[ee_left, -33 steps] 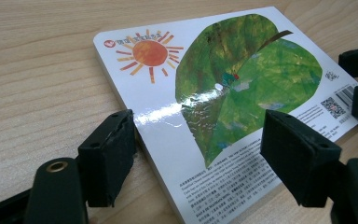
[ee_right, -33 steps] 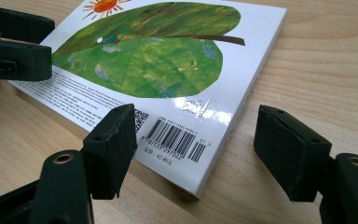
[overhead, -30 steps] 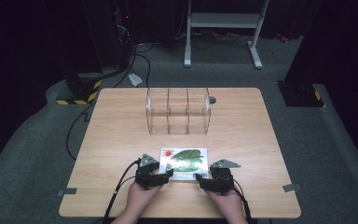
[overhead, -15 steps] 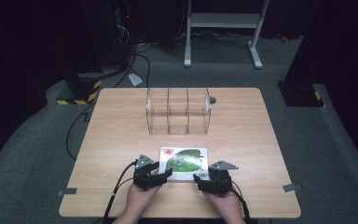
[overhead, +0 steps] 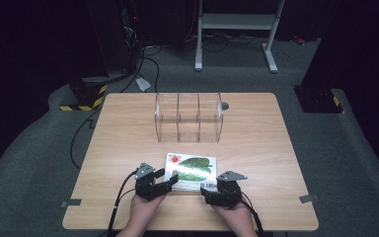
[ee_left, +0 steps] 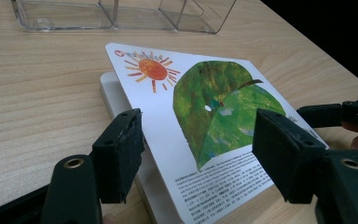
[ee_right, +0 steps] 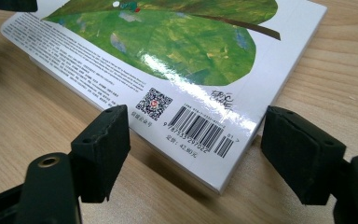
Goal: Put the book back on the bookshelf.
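A white board book (overhead: 190, 172) with a green leaf and an orange sun on its cover lies flat near the table's front edge. My left gripper (overhead: 165, 181) is open at the book's near left corner, its jaws straddling that corner of the book (ee_left: 200, 126) without touching it. At the near right corner my right gripper (overhead: 209, 193) is open too. Its jaws stand either side of the barcode corner of the book (ee_right: 186, 70), with a gap on both sides.
A clear plastic organiser (overhead: 189, 117) with three compartments stands empty behind the book, mid-table. Its base (ee_left: 121, 14) shows beyond the book in the left gripper view. A small grey disc (overhead: 225, 105) lies beside its right end. Bare wooden tabletop (overhead: 123, 138) surrounds everything.
Both grippers have drawn slightly back toward the front edge, away from the book. The book has not moved.
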`<state>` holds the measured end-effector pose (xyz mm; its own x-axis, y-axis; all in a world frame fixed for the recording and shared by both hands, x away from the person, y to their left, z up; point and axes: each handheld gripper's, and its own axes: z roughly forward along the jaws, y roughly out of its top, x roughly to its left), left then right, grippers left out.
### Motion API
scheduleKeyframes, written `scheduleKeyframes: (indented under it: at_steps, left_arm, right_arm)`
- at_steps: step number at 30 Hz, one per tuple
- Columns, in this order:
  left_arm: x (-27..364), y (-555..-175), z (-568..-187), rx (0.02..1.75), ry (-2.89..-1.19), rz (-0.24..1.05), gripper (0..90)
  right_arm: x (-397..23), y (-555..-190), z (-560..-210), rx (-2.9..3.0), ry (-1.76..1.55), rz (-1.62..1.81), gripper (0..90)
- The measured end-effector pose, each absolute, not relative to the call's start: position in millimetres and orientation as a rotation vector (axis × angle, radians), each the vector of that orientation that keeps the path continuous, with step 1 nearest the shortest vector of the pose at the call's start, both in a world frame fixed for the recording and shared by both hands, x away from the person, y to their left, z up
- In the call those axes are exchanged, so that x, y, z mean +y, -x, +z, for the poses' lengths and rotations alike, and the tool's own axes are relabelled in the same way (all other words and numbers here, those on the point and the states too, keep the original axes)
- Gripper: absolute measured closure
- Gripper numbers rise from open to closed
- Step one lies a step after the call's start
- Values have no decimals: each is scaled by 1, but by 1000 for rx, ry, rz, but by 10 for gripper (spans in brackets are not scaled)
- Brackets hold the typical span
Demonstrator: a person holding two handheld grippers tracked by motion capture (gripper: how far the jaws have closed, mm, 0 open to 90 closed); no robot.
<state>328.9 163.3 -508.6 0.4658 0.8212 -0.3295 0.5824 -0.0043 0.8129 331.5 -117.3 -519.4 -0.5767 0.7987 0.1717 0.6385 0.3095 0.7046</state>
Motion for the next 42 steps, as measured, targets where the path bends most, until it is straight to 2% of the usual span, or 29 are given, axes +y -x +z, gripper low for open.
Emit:
scheduleKeyframes:
  at_steps: [10, 17, 35, 42]
  left_arm:
    - [164, -327, -502, 1193, -1677, 294, 337]
    - [163, -326, -498, 1169, -1678, 312, 336]
    - [160, -320, -480, 1105, -1650, 329, 326]
    - [161, -320, -480, 1103, -1652, 321, 325]
  right_arm:
    - [-113, -330, -521, 2375, -1281, 1081, 177]
    - [-112, -326, -519, 2343, -1233, 1074, 173]
    - [-89, -316, -513, 2266, -1038, 1080, 198]
    - [-85, -317, -515, 2249, -1012, 1054, 233]
